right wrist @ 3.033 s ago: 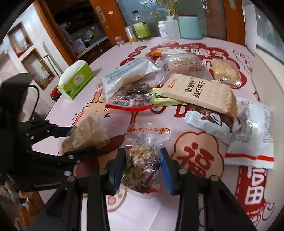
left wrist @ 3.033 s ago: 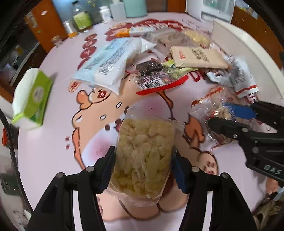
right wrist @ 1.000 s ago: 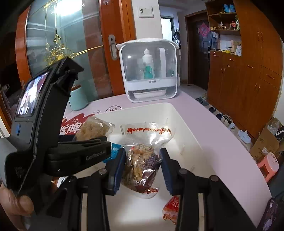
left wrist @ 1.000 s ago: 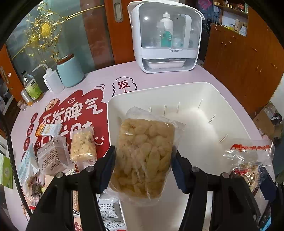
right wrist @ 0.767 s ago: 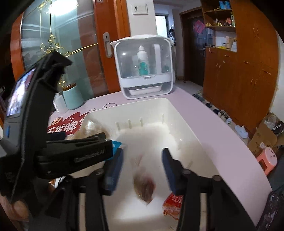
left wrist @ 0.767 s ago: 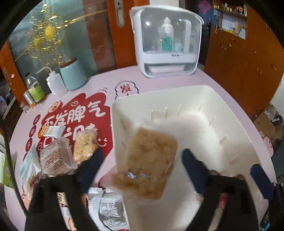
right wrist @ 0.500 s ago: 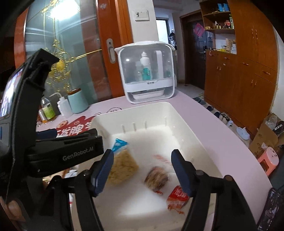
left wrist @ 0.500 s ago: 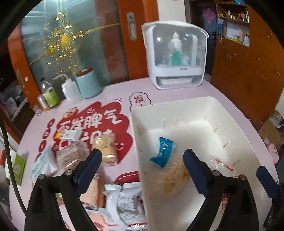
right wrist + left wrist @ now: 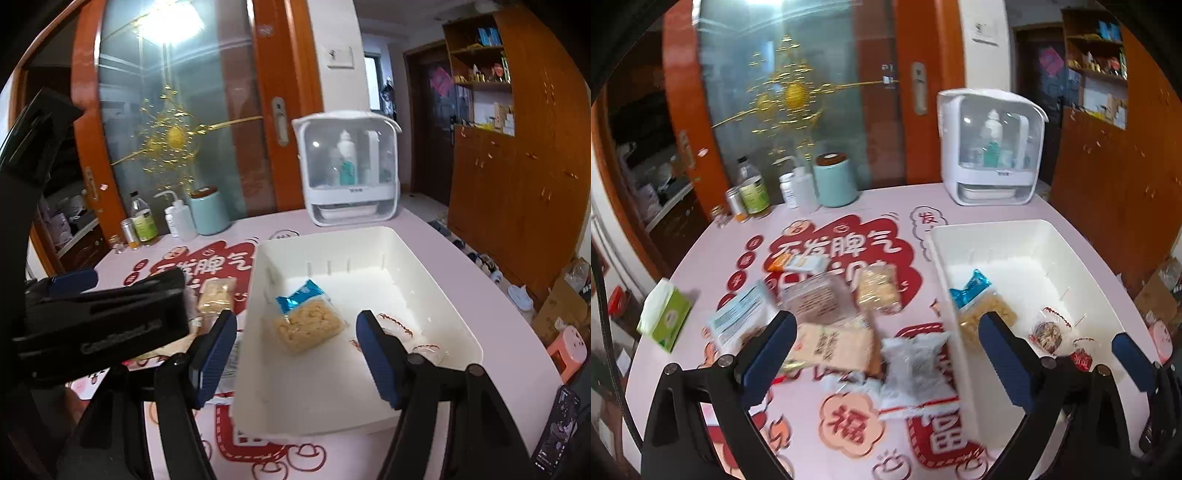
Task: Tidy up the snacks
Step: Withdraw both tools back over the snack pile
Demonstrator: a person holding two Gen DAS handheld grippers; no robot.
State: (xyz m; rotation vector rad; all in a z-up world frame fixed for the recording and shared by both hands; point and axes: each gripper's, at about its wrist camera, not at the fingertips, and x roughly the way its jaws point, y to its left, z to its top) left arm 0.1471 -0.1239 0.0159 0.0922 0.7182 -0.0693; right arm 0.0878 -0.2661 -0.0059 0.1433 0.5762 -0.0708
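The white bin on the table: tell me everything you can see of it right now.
The white bin is a rectangular, open-topped tub, plastic by its look, with small ribs along its inner walls. It sits level on the pink printed table. Inside lie a clear bag of pale puffed snacks with a blue end and small clear packets with red trim. Neither gripper touches it.
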